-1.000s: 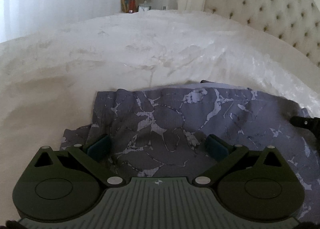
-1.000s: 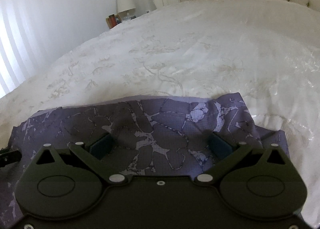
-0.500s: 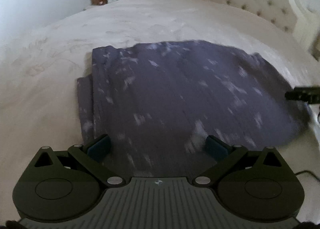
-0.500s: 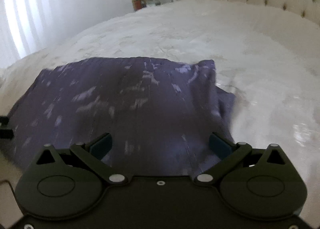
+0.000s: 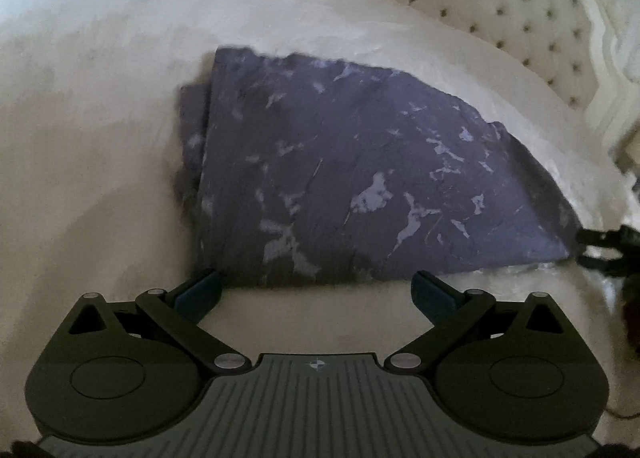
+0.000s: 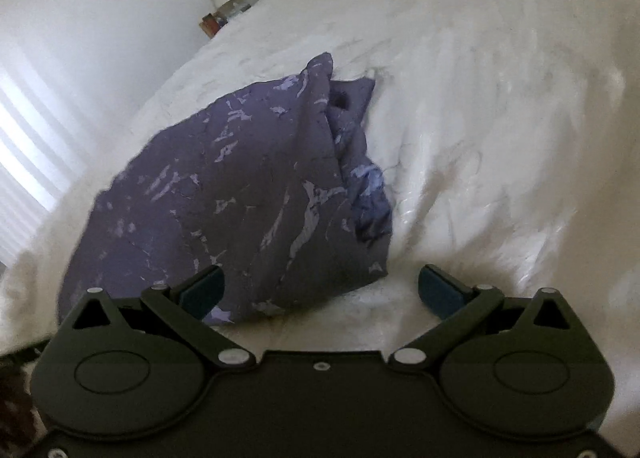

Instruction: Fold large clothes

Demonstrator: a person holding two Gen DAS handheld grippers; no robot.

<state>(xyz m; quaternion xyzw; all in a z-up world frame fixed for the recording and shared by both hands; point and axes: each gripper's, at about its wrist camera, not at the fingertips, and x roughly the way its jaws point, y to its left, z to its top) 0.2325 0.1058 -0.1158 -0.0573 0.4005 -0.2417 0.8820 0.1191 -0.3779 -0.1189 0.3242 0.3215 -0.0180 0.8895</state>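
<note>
Purple patterned garment [image 5: 360, 177] is lying folded on the white bedspread [image 5: 100, 177]; left gripper [image 5: 316, 294] and right gripper [image 6: 320, 290] are hovering beside its near edge, fingers spread, gripping nothing.

Bed [image 5: 100, 161] w/ white cover; folded purple patterned garment [image 5: 360, 177] lying flat on it, approx. mid-bed.

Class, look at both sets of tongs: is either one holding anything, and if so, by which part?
Nothing is held. The left tongs and right tongs are both open, and the folded purple garment lies free on the bed.
</note>
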